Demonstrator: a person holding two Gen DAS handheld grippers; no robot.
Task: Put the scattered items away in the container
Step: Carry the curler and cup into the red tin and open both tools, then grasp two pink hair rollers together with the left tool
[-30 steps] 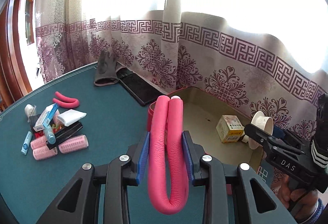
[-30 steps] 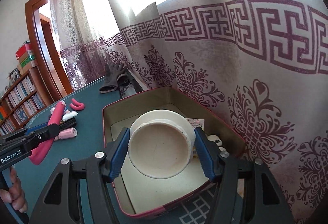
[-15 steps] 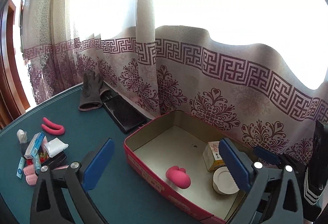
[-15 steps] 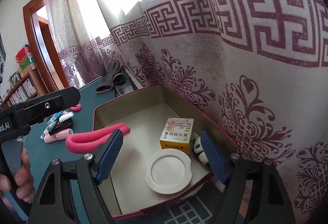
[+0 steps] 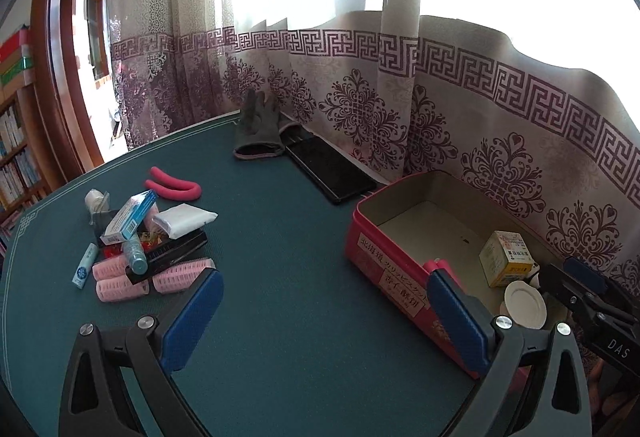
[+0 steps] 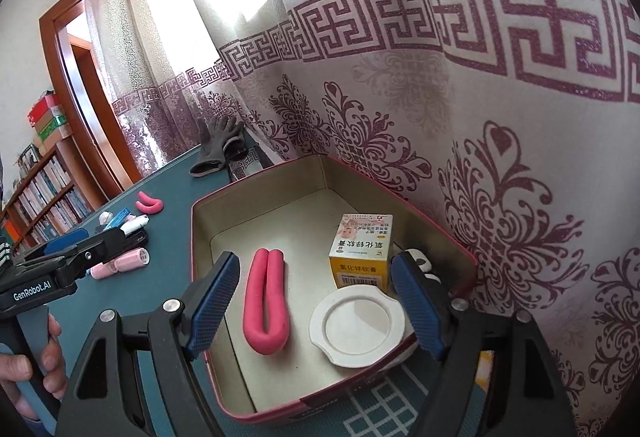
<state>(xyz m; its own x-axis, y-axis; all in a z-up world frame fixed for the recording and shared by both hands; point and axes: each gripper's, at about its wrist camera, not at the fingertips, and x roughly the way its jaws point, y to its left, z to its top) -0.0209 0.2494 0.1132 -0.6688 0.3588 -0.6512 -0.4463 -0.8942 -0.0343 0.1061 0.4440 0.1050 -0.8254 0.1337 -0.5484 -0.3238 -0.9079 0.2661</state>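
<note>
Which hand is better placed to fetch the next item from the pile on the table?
Left. The left gripper, open and empty, faces the pile; the right gripper hangs over the tin.

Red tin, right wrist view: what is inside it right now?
Inside the red tin lie a folded pink foam roller, a yellow medicine box and a white round lid. A black-and-white item behind the right gripper's finger is mostly hidden.

Both views are lit by strong daylight through the curtain (image 5: pixel 360 85) beyond the tools; the window area is blown out to white. Straight lines are bent and corners blackened by fisheye distortion. Everything is rendered sharp, with soft shadows.
</note>
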